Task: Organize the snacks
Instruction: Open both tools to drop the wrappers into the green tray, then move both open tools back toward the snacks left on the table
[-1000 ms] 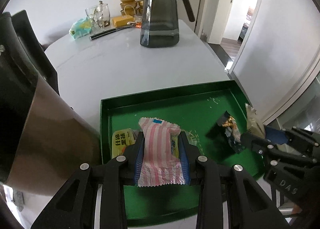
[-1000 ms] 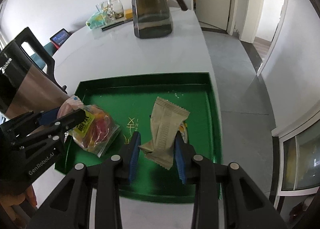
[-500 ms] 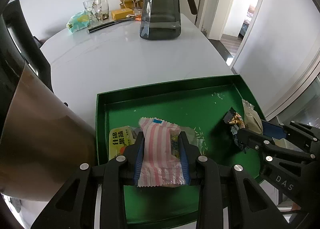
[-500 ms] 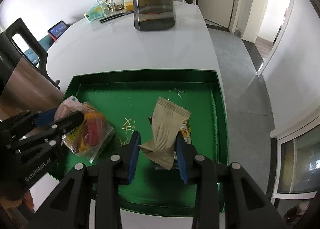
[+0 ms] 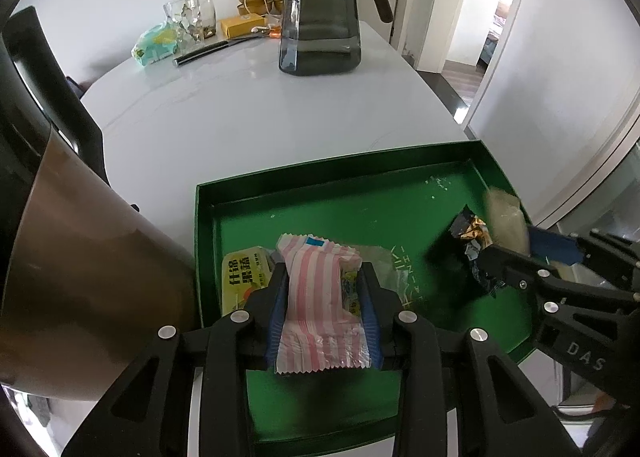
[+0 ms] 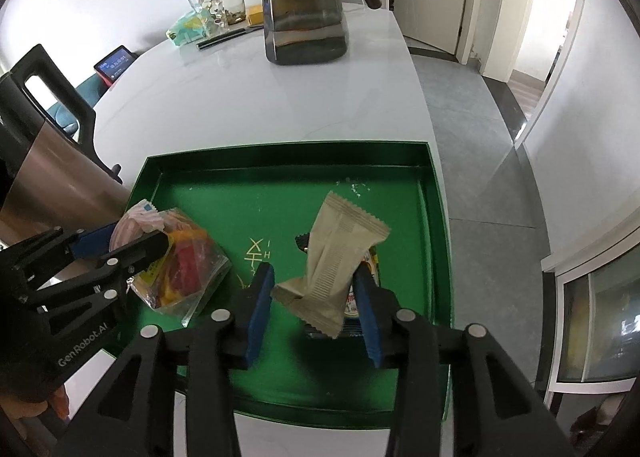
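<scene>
Snacks sit over the green tray (image 6: 438,241) on my white table (image 5: 248,113). My left gripper (image 5: 323,307) pinches a pink-striped wrapper (image 5: 318,309) between its blue pads, above a clear packet with a yellow label (image 5: 242,277). My right gripper (image 6: 312,307) has just been opening; the beige wrapper (image 6: 338,257) leans between its parted jaws, touching the right pad only, above a dark packet (image 5: 470,253) lying in the tray.

A white worktop (image 5: 248,113) carries a green tray (image 5: 320,171) at six o'clock, a dark glass pitcher (image 5: 320,17) at twelve, and a metallic kettle (image 5: 80,277) at eight.
</scene>
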`<control>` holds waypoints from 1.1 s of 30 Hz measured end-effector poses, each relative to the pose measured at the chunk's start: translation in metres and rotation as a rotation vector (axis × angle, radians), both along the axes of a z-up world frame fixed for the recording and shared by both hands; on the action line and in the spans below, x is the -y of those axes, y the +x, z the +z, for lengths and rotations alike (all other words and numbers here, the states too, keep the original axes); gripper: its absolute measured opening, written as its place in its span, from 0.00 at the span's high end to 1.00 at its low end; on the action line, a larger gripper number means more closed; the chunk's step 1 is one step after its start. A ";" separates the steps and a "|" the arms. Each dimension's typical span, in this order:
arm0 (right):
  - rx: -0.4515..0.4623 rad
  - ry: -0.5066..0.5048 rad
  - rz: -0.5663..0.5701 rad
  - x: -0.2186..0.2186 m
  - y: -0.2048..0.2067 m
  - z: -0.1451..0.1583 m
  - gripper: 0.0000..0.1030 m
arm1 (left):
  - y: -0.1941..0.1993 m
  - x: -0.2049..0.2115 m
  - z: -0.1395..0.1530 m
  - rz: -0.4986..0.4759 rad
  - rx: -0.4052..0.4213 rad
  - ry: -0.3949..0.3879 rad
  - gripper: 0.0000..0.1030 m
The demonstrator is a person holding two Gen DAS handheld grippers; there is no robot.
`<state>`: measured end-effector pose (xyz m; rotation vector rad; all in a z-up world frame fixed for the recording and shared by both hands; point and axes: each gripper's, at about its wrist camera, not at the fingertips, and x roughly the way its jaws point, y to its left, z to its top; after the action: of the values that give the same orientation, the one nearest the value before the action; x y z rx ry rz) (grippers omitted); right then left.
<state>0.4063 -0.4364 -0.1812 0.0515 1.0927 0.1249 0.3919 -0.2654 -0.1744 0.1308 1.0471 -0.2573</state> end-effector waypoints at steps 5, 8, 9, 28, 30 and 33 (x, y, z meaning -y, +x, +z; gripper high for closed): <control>0.003 0.013 -0.010 0.001 -0.003 0.001 0.66 | -0.002 -0.001 -0.002 0.006 0.002 0.009 0.52; 0.006 0.039 -0.032 0.005 -0.003 0.003 0.64 | -0.002 -0.004 -0.002 0.016 0.006 0.012 0.33; 0.005 0.045 -0.038 0.006 -0.003 0.003 0.63 | -0.003 -0.005 -0.002 0.022 0.007 0.012 0.28; 0.111 0.034 -0.157 0.022 -0.044 0.036 0.00 | -0.034 -0.006 0.016 0.004 0.026 -0.052 0.02; 0.110 0.027 -0.156 0.019 -0.052 0.038 0.00 | -0.044 -0.008 0.022 -0.007 0.036 -0.054 0.02; 0.114 0.027 -0.160 0.016 -0.066 0.042 0.00 | -0.058 -0.014 0.030 -0.016 0.047 -0.057 0.02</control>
<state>0.3408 -0.4523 -0.1388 0.1539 0.9692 -0.0010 0.3340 -0.2509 -0.1441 0.0935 0.9918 -0.2971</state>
